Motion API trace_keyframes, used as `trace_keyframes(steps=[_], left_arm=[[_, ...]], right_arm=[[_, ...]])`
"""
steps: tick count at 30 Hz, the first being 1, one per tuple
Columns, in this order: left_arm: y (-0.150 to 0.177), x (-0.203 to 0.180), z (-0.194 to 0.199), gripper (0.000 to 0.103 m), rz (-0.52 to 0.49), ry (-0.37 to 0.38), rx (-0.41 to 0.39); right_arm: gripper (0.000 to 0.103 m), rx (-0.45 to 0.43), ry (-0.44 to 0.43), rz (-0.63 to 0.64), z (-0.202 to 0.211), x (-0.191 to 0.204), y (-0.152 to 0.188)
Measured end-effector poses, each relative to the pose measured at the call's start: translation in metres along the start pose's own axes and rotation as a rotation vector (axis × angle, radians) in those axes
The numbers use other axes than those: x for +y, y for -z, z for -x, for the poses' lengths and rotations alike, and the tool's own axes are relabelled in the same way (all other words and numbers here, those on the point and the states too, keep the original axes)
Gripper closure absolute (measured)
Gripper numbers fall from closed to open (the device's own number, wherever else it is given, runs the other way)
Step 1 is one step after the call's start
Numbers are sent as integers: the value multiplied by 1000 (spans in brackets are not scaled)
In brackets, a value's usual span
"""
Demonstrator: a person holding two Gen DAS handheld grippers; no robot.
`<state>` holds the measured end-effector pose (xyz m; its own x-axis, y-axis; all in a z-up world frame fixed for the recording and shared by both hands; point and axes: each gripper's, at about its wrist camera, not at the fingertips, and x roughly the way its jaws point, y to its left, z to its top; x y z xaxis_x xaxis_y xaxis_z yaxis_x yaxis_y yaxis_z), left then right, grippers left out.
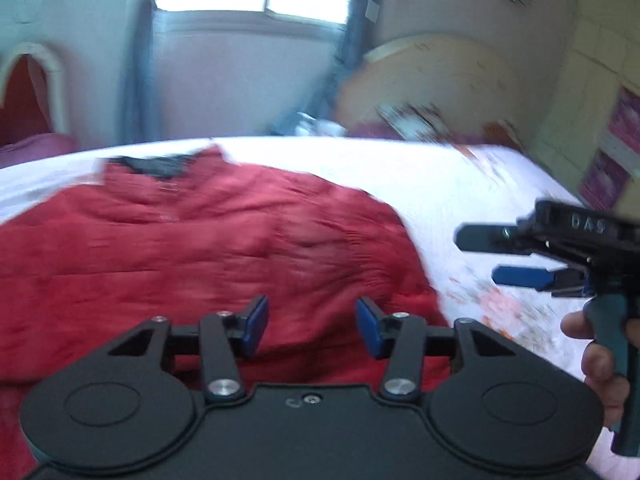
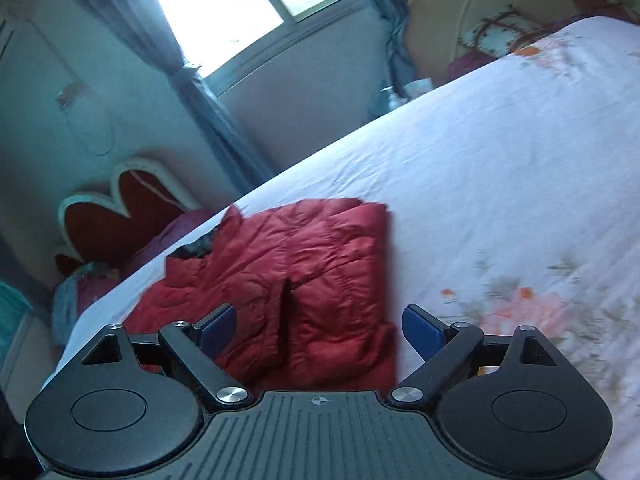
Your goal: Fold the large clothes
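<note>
your red jacket (image 2: 296, 288) lies folded on the white flowered bedsheet (image 2: 500, 168), dark collar lining toward the far edge. your left gripper (image 1: 312, 322) hovers over it, fingers apart and holding nothing. your right gripper (image 1: 480, 256) hangs out over bare sheet beside the jacket's edge, also spread and empty, with your right hand (image 1: 600, 364) on its grip. beyond the bed you have the window (image 2: 248, 4), grey curtains (image 2: 192, 92), a round headboard (image 1: 440, 80) and a heart-shaped cushion (image 2: 120, 216).
</note>
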<state>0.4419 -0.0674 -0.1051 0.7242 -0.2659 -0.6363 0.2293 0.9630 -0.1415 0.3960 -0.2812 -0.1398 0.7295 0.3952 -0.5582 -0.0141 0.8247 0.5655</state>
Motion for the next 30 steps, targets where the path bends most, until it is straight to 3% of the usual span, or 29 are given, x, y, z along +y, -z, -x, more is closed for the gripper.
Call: trace_keyframes(steps=[2,4,8,9,10,13,18,20,23,25,26,27,28,30], left_arm=[[3,37,18,62,63,-102,-33],[9,82,28,66,138,-216,-43],[15,154,41,66,227,-363,-51],[17,165,39,66,230,-376,-42],[19,173,36,66,230,-374,-28],[21,184,24,66,224,-349,-3],[24,172,18,66,166,-300,-38],[28,173,6,64,153,-302,-10],[34,177,-5,64,133,-290,29],[27,175,10,66,118,-298,23],[25,174,23,58,105,-304,-11],[24,172,35,53,100,-310,-42],[23,172,42,45,101,-313,-57],[21,173,40,45,90,-301,-47]], right_arm=[[16,22,-19,31,-14,10,2],[35,74,-8,70,-35,21,6],[48,158,5,79,-74,31,16],[73,171,7,91,-80,34,18],[87,181,7,104,-85,37,19],[87,134,9,166,-78,50,16],[87,-5,38,291,-39,66,10],[87,34,92,300,-49,59,15],[87,192,167,271,-87,40,31],[87,155,183,282,-76,43,32],[87,109,196,286,-63,46,30],[80,56,204,286,-49,50,28],[55,11,208,290,-39,53,27],[50,-36,176,339,-33,65,26]])
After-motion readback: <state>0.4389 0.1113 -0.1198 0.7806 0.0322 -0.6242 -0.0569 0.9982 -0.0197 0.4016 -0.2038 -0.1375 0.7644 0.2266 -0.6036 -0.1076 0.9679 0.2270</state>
